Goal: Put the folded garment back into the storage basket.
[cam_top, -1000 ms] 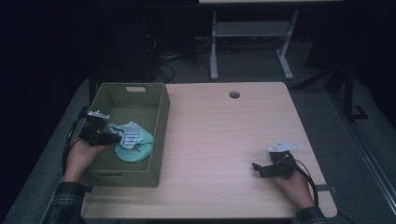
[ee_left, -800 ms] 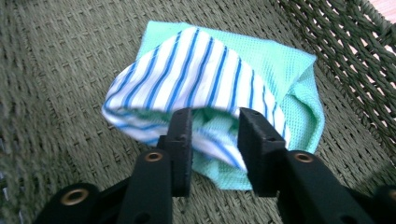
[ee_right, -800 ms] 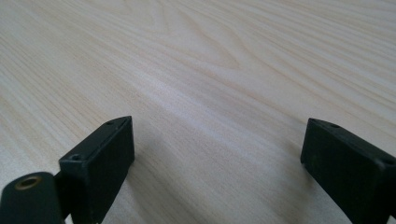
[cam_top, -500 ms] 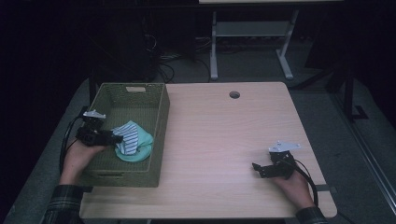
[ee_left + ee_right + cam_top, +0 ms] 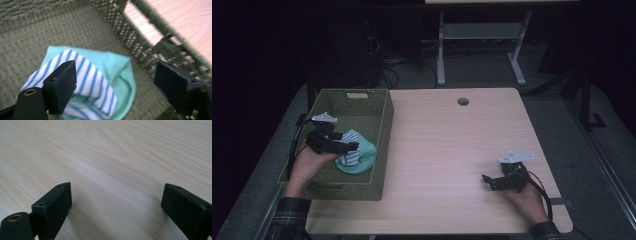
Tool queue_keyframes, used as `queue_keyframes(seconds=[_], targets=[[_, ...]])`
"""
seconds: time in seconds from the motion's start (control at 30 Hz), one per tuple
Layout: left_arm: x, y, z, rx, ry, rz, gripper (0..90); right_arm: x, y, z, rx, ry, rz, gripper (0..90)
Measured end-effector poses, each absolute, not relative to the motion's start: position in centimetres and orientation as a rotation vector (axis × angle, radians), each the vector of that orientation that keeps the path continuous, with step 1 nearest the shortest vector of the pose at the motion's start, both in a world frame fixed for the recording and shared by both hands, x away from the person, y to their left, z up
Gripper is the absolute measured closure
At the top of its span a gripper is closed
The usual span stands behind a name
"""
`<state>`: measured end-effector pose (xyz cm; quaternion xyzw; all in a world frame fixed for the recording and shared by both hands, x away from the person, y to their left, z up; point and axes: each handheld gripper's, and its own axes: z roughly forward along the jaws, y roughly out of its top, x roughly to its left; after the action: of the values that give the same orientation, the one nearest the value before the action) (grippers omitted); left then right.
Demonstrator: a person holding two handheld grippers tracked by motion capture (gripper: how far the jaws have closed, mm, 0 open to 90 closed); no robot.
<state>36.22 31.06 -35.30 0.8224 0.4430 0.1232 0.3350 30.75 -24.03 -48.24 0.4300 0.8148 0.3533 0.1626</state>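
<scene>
Since the earlier frame, left gripper (image 5: pixel 346 146) has just been opening wide, dropping folded cloth (image 5: pixel 100 75) in basket (image 5: pixel 362 95) at left; right gripper (image 5: pixel 490 180), lower right, rests open, empty.

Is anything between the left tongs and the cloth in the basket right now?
Nothing visible. The left tongs have just been opening and hang over the striped and mint cloth lying in the basket.

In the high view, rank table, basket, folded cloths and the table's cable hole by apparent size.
1. Table
2. Basket
3. Folded cloths, mint green with a blue-striped piece on top
4. Cable hole
No close calls here.
</scene>
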Motion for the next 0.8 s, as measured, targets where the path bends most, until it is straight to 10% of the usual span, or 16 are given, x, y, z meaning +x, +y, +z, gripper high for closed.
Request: queue_keyframes(seconds=[0.8], targets=[[35.0,21.2,-33.8,2.119,0.970,0.268,16.2,30.8,-24.0,-48.2,1.226,2.324,1.008,9.2]])
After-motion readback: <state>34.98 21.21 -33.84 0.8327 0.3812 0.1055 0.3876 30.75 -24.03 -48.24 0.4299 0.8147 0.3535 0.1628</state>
